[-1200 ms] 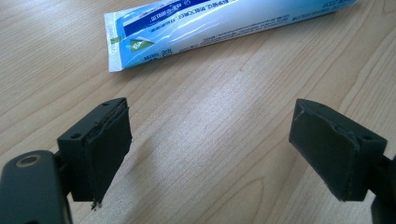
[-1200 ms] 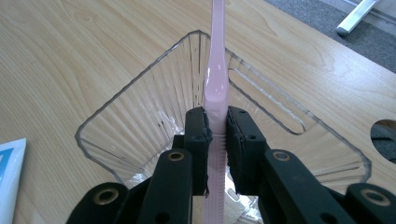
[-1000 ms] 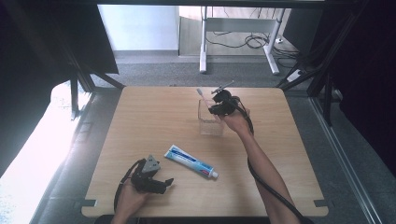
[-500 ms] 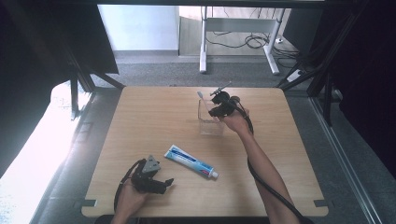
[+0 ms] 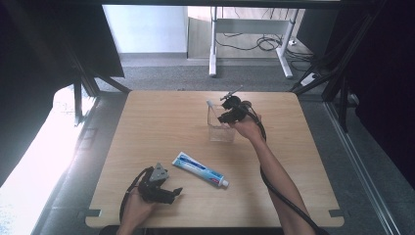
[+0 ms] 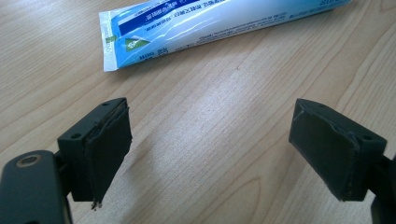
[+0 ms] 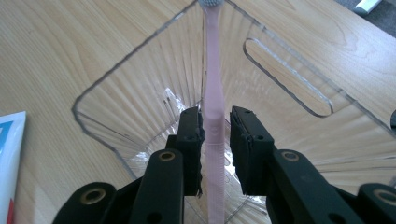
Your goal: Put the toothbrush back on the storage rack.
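the table [image 5: 161,122] is pale wood with a fine brown grain. the toothpaste tube [image 5: 200,169] is light blue and white, with a darker blue band, a small green mark near its crimped end and a white cap. the toothbrush [image 7: 213,116] is soft pink, ribbed low on the handle. the container [image 7: 135,102] is clear, with fine ridges. both grippers, left [image 6: 224,154] and right [image 7: 215,140], are black.
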Demonstrator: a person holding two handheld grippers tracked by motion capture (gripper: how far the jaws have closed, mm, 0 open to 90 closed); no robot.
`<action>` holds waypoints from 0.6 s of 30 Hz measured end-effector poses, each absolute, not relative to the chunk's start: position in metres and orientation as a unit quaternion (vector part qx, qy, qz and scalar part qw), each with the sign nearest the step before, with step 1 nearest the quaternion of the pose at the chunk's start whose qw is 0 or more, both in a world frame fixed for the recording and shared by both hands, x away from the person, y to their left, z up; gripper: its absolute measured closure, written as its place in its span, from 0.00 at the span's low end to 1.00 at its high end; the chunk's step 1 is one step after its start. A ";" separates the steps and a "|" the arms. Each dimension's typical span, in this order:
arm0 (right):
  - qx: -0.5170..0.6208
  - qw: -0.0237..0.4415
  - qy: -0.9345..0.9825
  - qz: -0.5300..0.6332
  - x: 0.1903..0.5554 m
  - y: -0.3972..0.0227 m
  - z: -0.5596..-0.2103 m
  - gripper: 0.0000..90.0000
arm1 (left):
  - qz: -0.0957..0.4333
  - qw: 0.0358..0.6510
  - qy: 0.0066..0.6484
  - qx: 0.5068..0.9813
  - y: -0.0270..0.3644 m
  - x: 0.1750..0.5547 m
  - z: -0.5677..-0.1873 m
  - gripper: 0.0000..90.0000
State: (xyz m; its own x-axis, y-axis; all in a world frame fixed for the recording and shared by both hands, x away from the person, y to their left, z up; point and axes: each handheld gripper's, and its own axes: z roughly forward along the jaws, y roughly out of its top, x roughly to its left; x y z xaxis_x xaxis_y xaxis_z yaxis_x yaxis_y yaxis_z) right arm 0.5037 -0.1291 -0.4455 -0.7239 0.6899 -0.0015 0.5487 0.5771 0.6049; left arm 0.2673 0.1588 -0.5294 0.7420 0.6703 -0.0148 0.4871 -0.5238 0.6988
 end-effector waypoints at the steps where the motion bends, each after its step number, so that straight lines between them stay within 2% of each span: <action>1: 0.351 0.120 0.880 0.297 0.503 -0.129 -0.444 0.80 | 0.128 0.355 0.336 0.863 0.159 0.267 -0.529 0.15; 5: 0.344 0.124 0.880 0.302 0.499 -0.129 -0.441 0.73 | 0.125 0.359 0.339 0.861 0.159 0.267 -0.529 0.15; 18: 0.334 0.133 0.878 0.316 0.485 -0.133 -0.429 0.43 | 0.117 0.368 0.347 0.855 0.158 0.268 -0.529 0.15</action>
